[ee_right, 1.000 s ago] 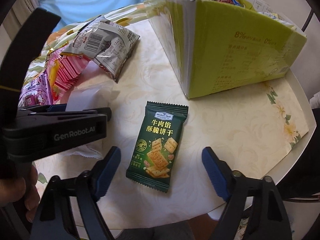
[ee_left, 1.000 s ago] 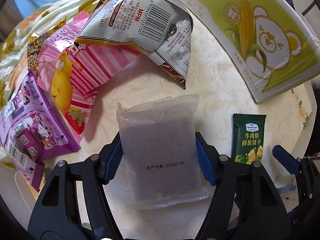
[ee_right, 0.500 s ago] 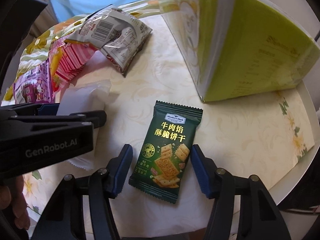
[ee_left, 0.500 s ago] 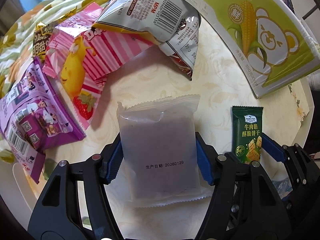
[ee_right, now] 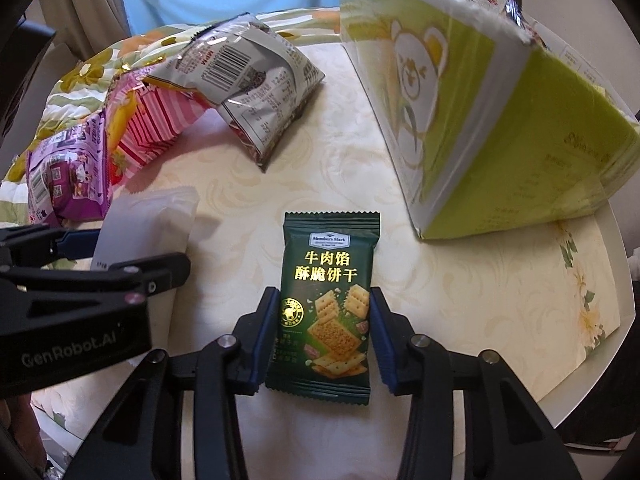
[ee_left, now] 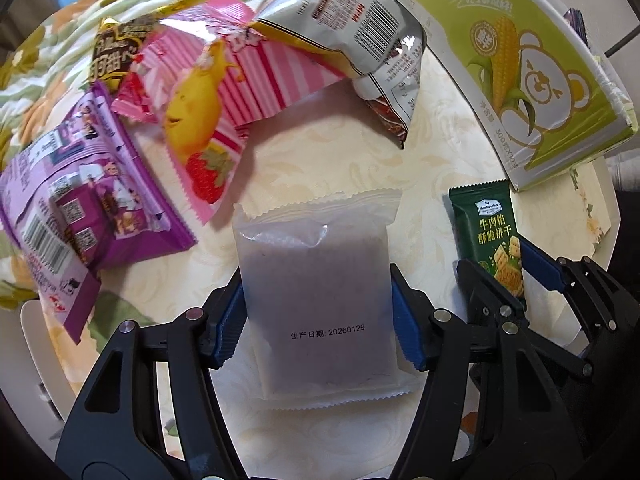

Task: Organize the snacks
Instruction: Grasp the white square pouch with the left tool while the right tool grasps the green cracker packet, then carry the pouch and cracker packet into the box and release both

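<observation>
A frosted white packet [ee_left: 316, 264] with a printed date sits between the blue pads of my left gripper [ee_left: 316, 308], which is shut on its sides just above the table. My right gripper [ee_right: 324, 320] is shut on the lower half of a dark green cracker packet [ee_right: 328, 264] that lies on the cream tablecloth. The two grippers are side by side: the right gripper [ee_left: 496, 260] with the green packet [ee_left: 490, 224] shows at the right of the left wrist view. The left gripper [ee_right: 100, 252] and the white packet [ee_right: 148, 220] show at the left of the right wrist view.
A tall green carton [ee_right: 480, 120] with a corn-and-bear print stands at the back right, with snacks showing at its top. A silver bag [ee_left: 360, 40], a pink striped bag [ee_left: 224, 92] and a purple bag [ee_left: 88, 208] are piled at the left. The round table's edge [ee_right: 600, 320] is near on the right.
My right gripper's jaws have closed from wide open onto the green cracker packet. My left gripper has shifted sideways toward the snack pile, still holding the white packet.
</observation>
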Available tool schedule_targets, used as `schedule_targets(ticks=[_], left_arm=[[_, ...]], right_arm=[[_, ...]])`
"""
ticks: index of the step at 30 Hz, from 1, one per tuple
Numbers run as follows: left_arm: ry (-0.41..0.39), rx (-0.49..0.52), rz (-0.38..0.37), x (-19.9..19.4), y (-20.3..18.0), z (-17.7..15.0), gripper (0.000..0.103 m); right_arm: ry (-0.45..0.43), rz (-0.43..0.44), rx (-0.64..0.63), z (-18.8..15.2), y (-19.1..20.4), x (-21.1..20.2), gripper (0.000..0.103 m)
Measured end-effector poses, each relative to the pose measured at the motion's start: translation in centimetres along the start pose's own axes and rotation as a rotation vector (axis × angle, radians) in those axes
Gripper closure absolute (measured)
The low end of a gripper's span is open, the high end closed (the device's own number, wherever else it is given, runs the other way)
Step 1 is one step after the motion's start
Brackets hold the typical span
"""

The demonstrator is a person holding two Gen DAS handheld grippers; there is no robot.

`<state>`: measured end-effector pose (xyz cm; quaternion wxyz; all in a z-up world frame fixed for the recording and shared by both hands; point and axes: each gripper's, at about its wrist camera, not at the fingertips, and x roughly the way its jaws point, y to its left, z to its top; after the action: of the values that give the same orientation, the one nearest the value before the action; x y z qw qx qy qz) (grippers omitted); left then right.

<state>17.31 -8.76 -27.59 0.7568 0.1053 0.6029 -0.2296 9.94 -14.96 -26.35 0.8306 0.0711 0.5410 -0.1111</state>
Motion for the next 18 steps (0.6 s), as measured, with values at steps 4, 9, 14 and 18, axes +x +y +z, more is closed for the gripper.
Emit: schedule_targets(ticks=[4, 9, 14, 18], left_arm=[[-0.023, -0.015, -0.006, -1.3, 1.7, -0.5, 0.043], [-0.041, -0.055, -0.020, -3.1, 3.1, -1.4, 0.044], [-0.055, -0.083, -0.013, -5.6, 3.5, -2.5, 0.044], [-0.090, -0.097, -0.017, -8.3, 3.9, -2.9, 0.044]], right_arm=[[-0.014, 0.006, -0.014, 0.3, 1.0, -0.4, 0.063], [-0.031, 0.016, -0.027, 1.0, 1.9, -0.8, 0.063], [-0.055, 0.032, -0.048, 1.4, 2.4, -1.7, 0.063], [-0.081, 0.043, -0.054, 1.9, 2.6, -2.8, 0.063]])
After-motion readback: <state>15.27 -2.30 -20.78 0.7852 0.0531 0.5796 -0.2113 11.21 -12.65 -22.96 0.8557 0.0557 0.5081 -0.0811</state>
